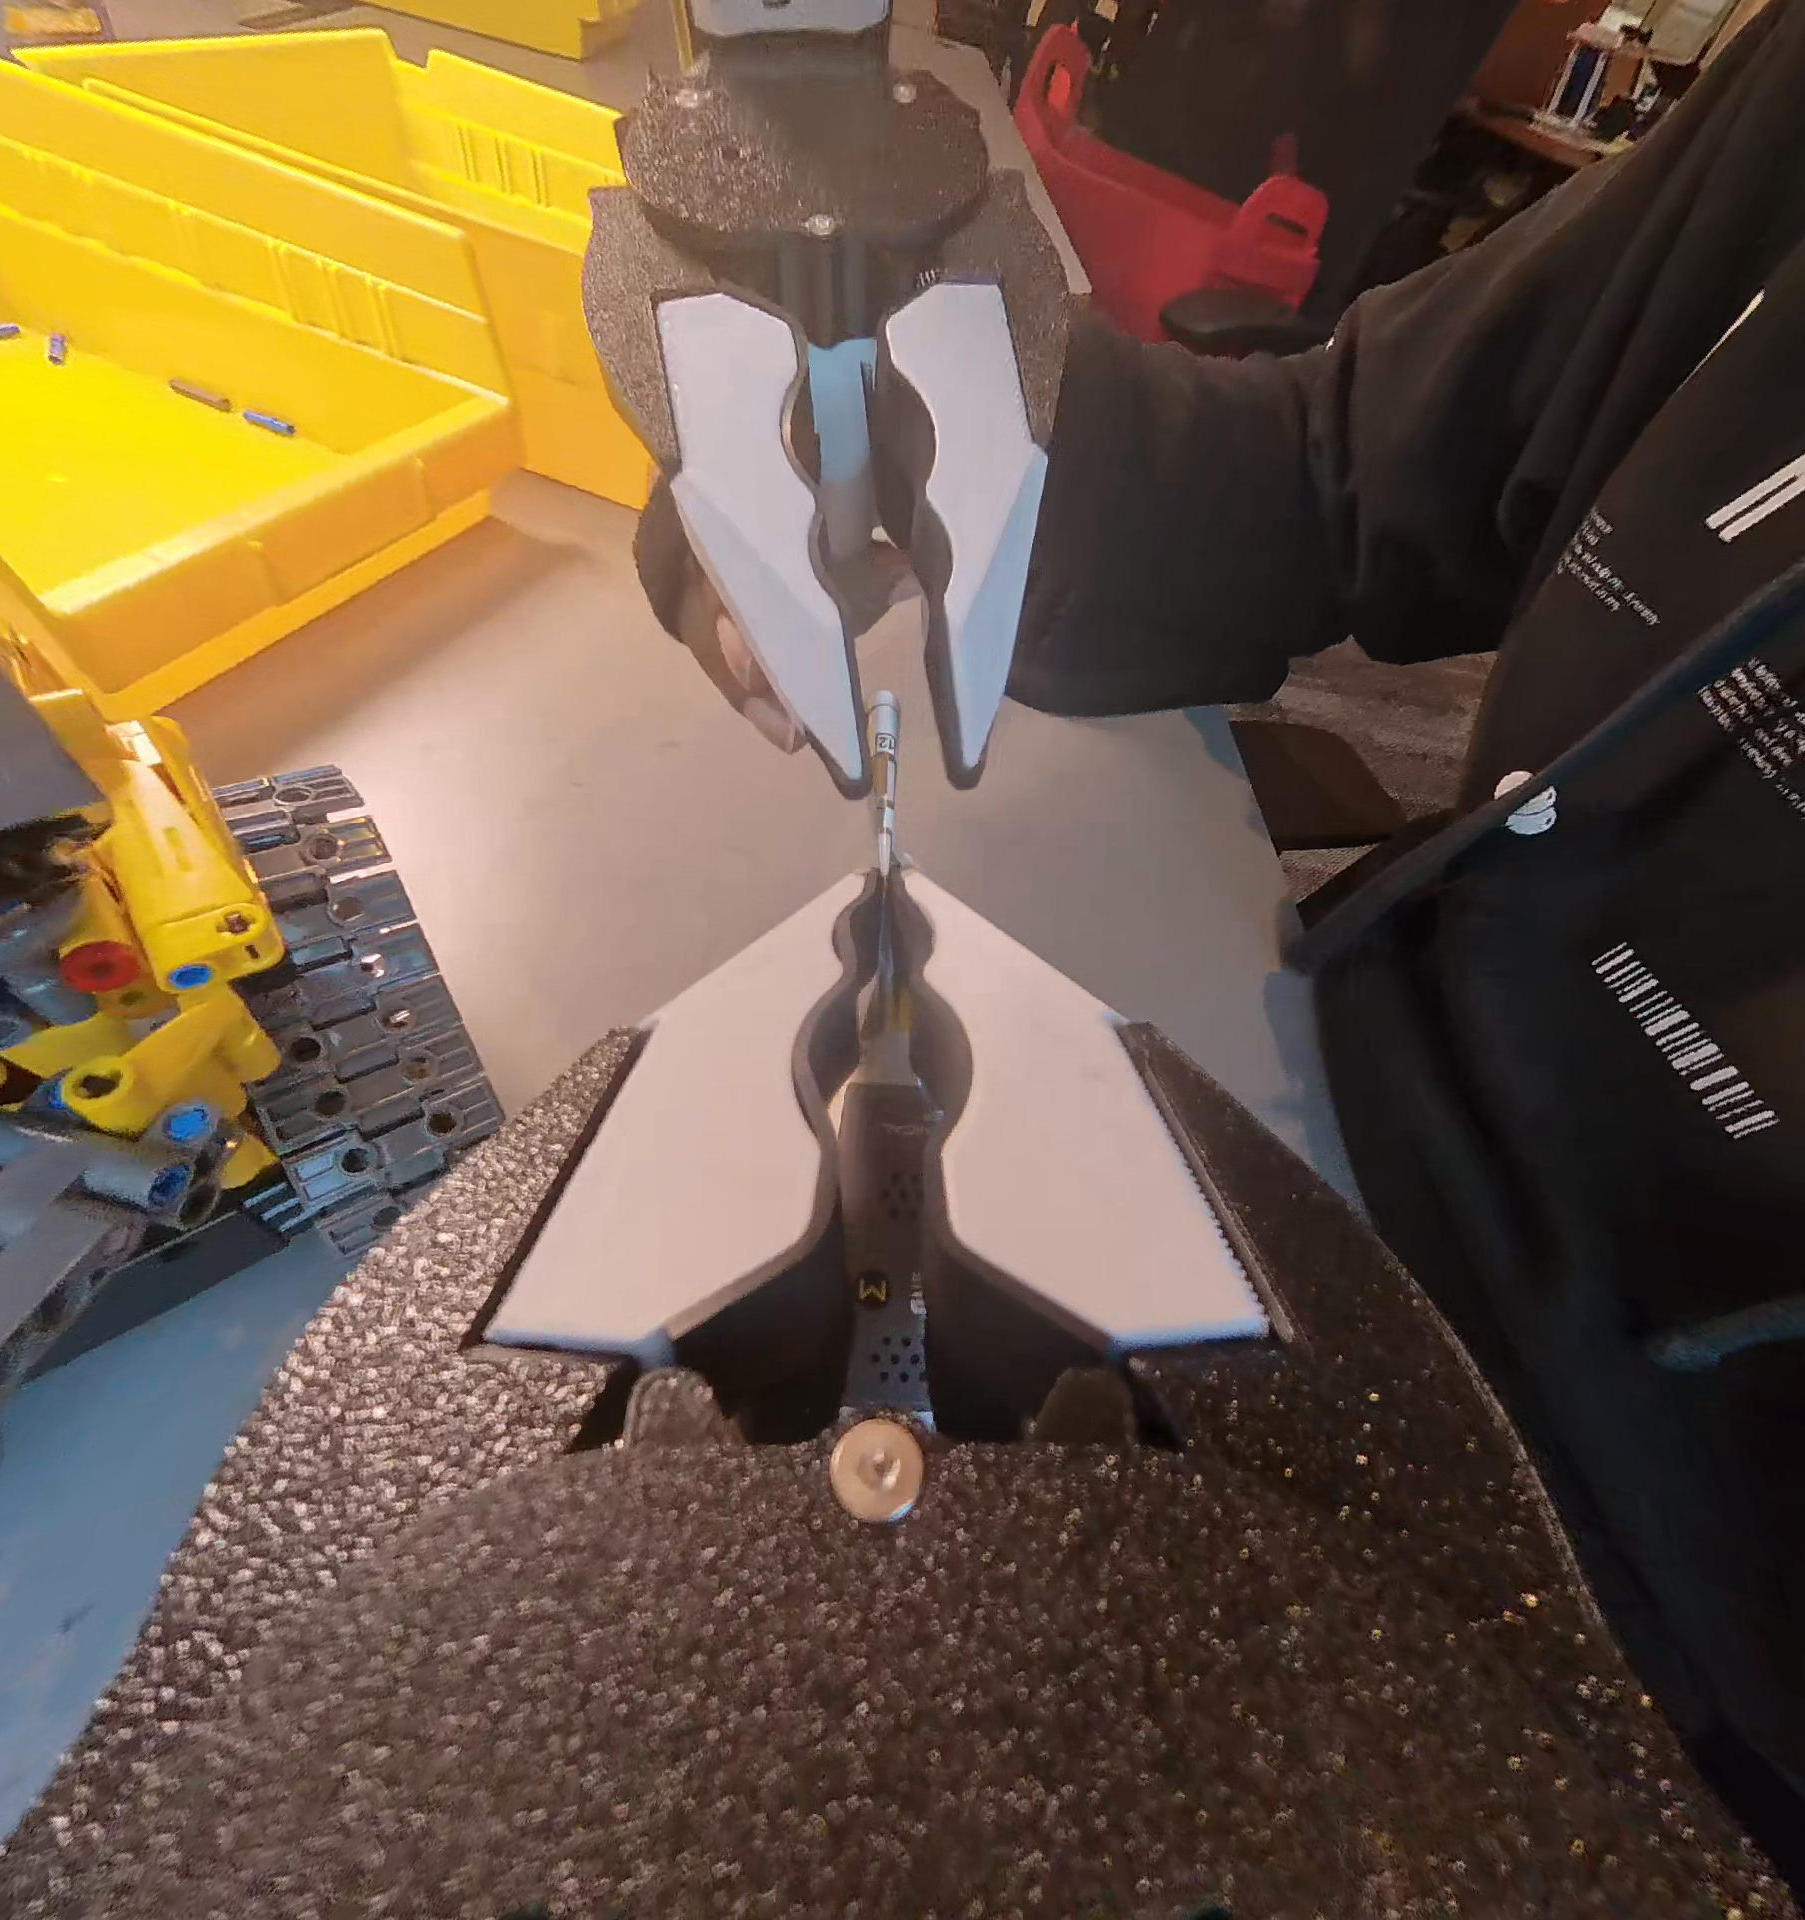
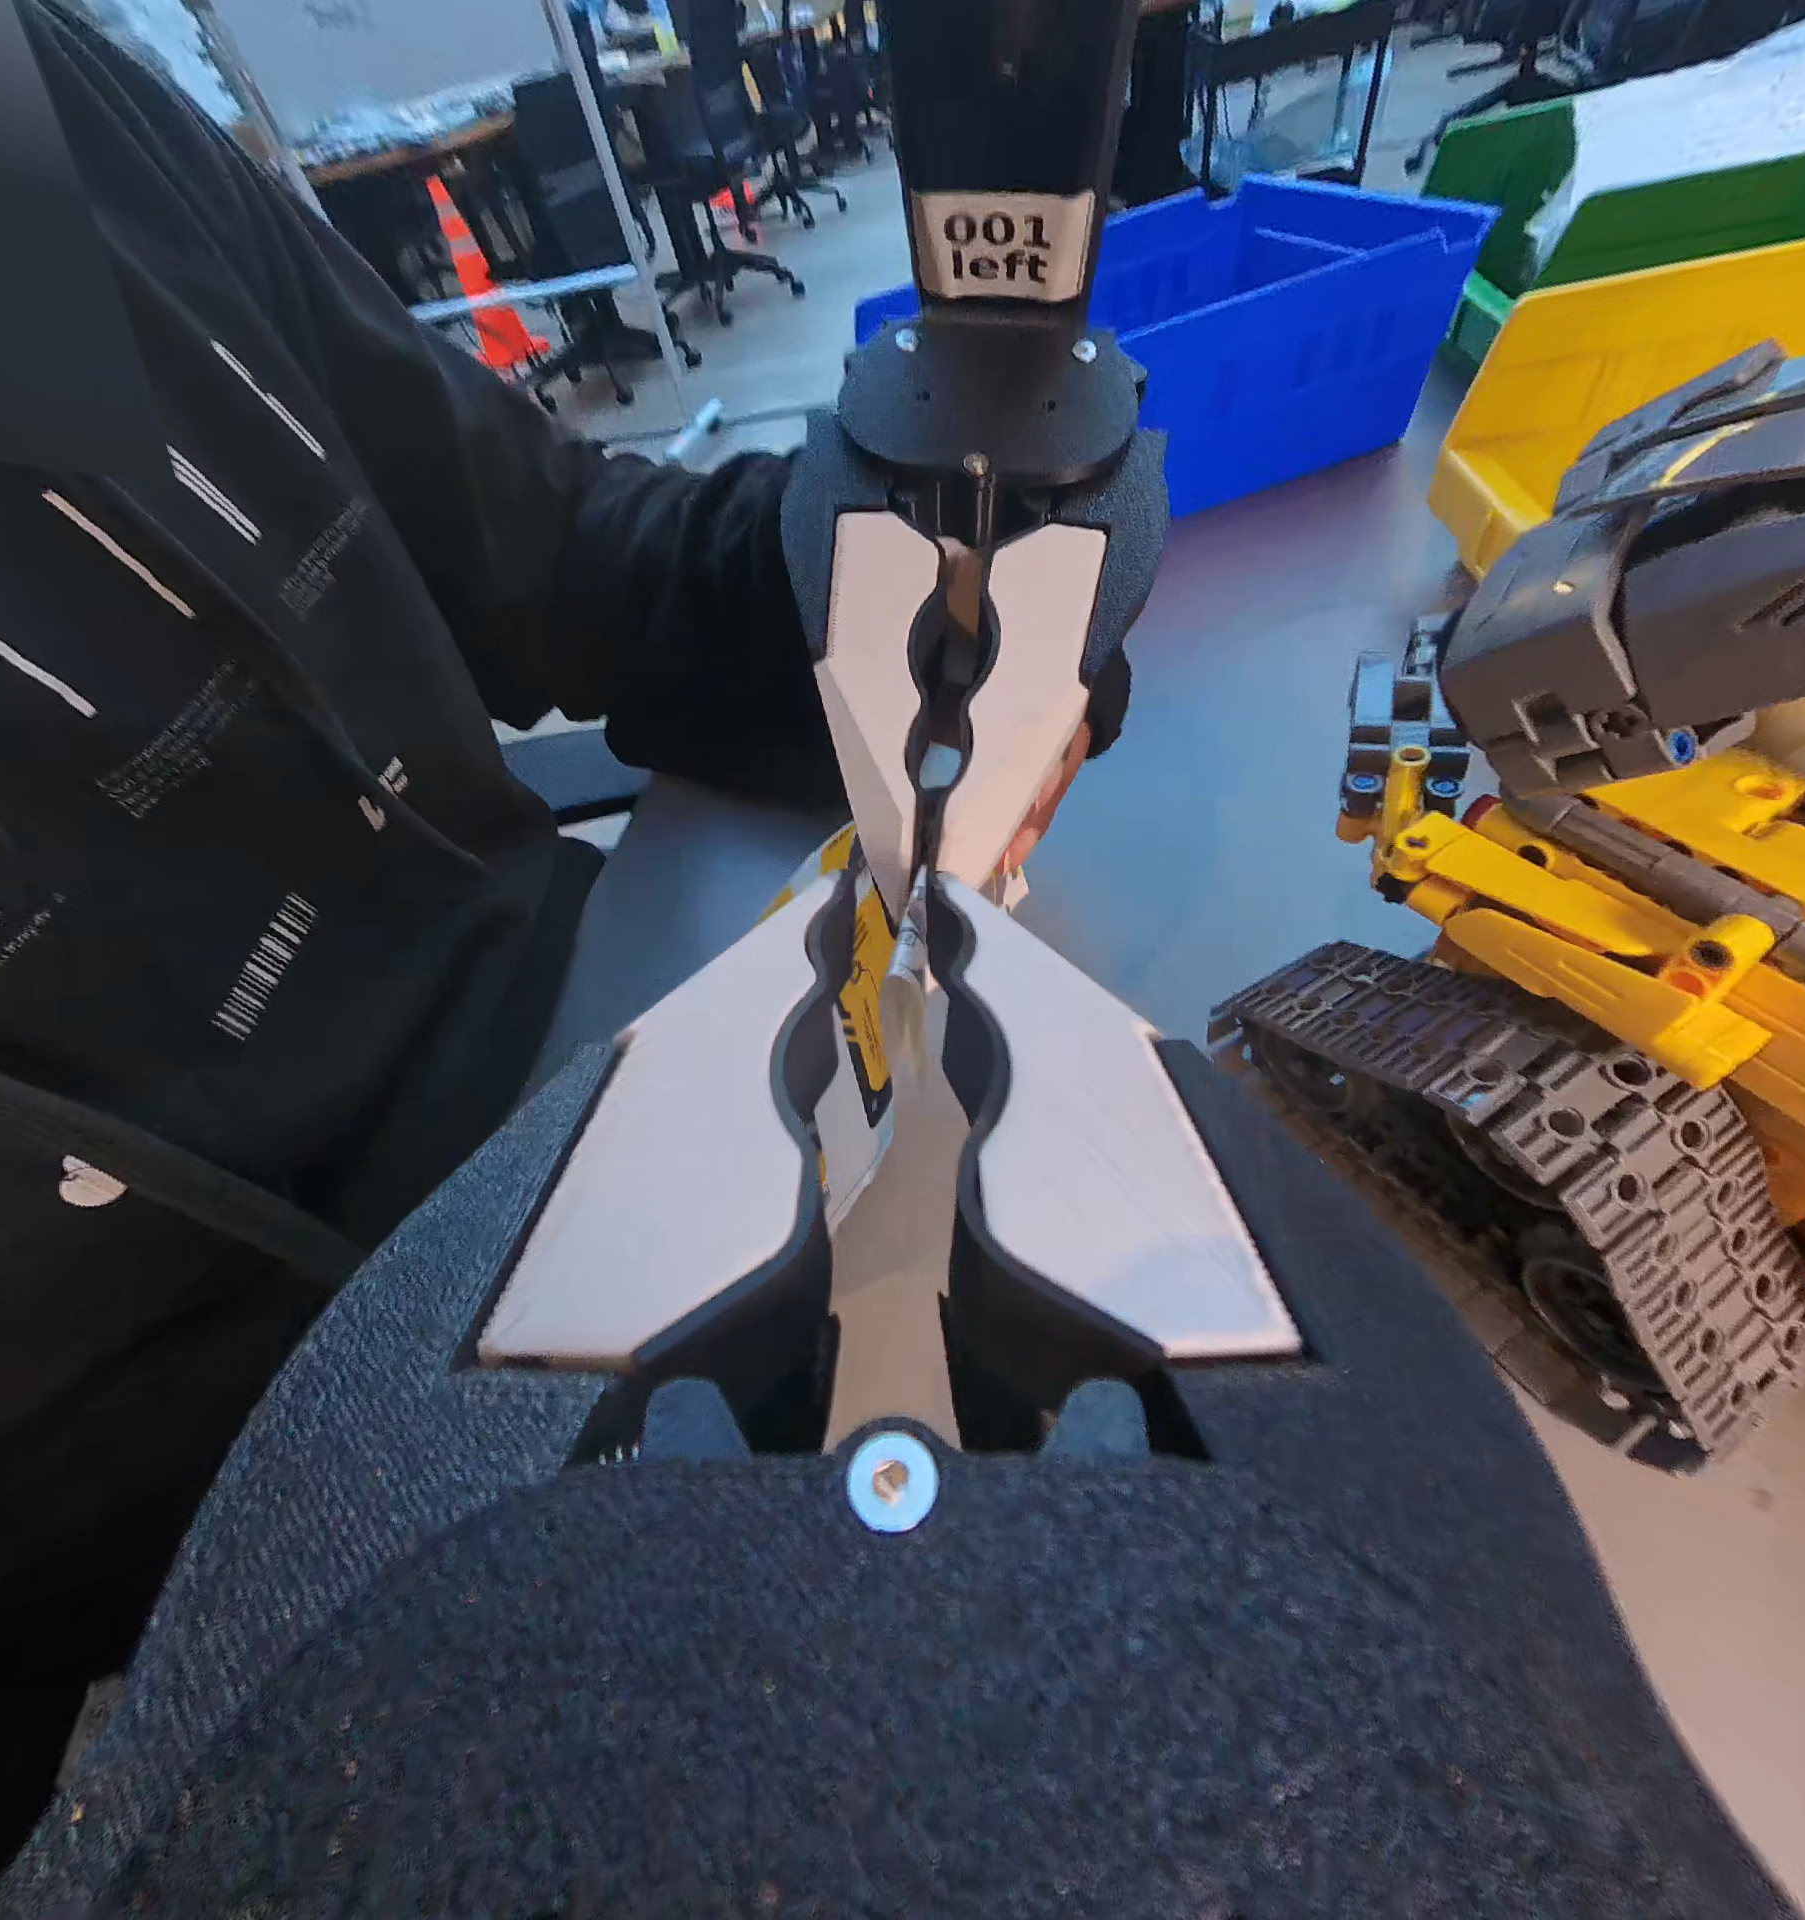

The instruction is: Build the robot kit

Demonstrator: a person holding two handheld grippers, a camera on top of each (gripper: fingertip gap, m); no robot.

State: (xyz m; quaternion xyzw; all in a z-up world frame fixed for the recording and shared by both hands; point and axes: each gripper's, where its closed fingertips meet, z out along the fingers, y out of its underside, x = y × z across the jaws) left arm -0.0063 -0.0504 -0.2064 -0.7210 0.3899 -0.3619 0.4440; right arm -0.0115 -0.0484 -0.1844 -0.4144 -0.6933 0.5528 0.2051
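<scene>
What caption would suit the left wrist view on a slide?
Left tool clamps a black-handled screwdriver, its silver bit between fingers of the open right tool.

A slim black screwdriver [image 1: 882,1049] is clamped between the closed fingers of the left gripper [image 1: 885,878], its silver bit [image 1: 885,774] projecting forward. The bit is flanked by the parted fingers of the right gripper [image 1: 903,784], held opposite. A yellow tracked brick model [image 1: 181,997] is seen at left on the grey table [image 1: 565,748], with yellow bins [image 1: 202,488] behind.

Cut off and blurred

The toy tracked vehicle [image 1: 150,987] runs off the 9 o'clock edge; the yellow-and-white packet [image 2: 862,1049] is blurred behind the claw.
</scene>
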